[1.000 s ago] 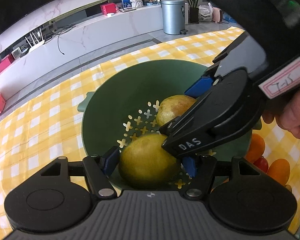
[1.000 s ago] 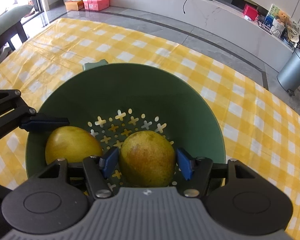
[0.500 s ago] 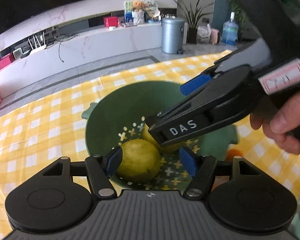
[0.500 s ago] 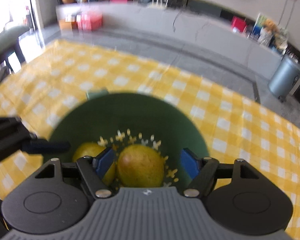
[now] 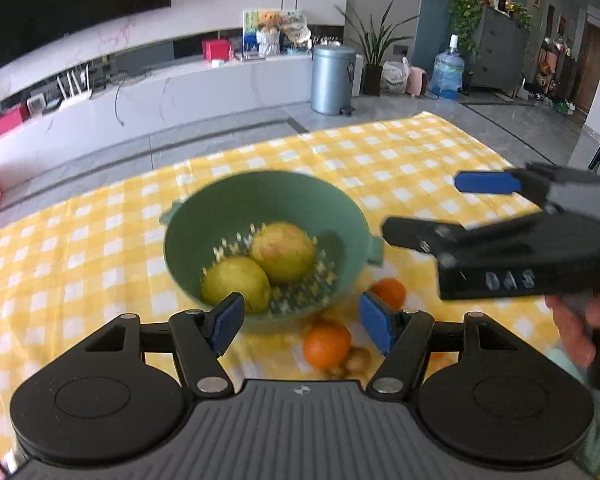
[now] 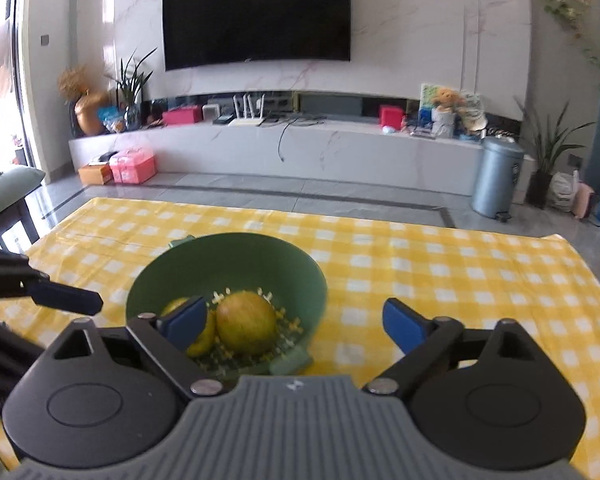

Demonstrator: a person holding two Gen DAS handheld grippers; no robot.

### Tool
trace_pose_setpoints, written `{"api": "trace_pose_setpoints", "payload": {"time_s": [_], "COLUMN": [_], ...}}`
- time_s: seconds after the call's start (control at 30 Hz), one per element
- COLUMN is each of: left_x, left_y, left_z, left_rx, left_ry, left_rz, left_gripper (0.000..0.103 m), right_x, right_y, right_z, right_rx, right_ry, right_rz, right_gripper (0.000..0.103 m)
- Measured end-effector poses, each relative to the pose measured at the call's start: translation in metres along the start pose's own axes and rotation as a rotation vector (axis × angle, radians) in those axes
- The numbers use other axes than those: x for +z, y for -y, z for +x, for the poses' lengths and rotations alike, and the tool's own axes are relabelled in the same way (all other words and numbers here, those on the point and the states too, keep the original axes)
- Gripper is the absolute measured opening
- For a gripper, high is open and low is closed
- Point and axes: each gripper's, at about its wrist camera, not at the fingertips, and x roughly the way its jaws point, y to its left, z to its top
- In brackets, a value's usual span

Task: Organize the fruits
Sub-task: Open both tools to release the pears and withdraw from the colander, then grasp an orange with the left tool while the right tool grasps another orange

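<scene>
A green colander bowl (image 5: 188,240) stands on the yellow checked tablecloth and holds two yellow-green pears (image 5: 283,249) (image 5: 236,289). It also shows in the right wrist view (image 6: 300,268) with a pear (image 6: 246,323) inside. My left gripper (image 5: 302,322) is open and empty, raised in front of the bowl. My right gripper (image 6: 294,322) is open and empty, raised in front of the bowl; in the left wrist view it (image 5: 428,210) hangs to the bowl's right. Two oranges (image 5: 326,345) (image 5: 388,293) lie on the cloth by the bowl.
A small brownish fruit (image 5: 356,359) lies beside the near orange. The checked tablecloth (image 6: 460,280) stretches right and back from the bowl. A grey bin (image 6: 496,178) and a white TV bench (image 6: 300,152) stand on the floor beyond the table.
Both grippers opened wider, let go of the pears and pulled up and back from the bowl. The two pears now lie in the bowl.
</scene>
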Motion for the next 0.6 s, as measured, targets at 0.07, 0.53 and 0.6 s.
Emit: {"api": "trace_pose_setpoints", "payload": {"time_s": [0.07,0.53,0.6], "left_x": [-0.008,-0.058,-0.06], "left_y": [0.003,0.03,0.034], "left_z": [-0.004,-0.021,-0.021], "left_rx": [0.008,0.034,0.026], "left_ry": [-0.014,-0.044,-0.037], "left_rz": [-0.009,0.005,-0.006], "left_gripper": [0.078,0.078,0.078], "right_x": [-0.013,-0.084,-0.088], "right_y": [-0.001,-0.003,0.002], "right_z": [-0.01,-0.045,-0.047], "right_rx": [-0.002,0.018,0.028], "right_ry": [-0.008,-0.08,-0.094], "right_rz": [-0.002,0.063,0.095], "right_gripper": [0.092,0.091,0.091]}}
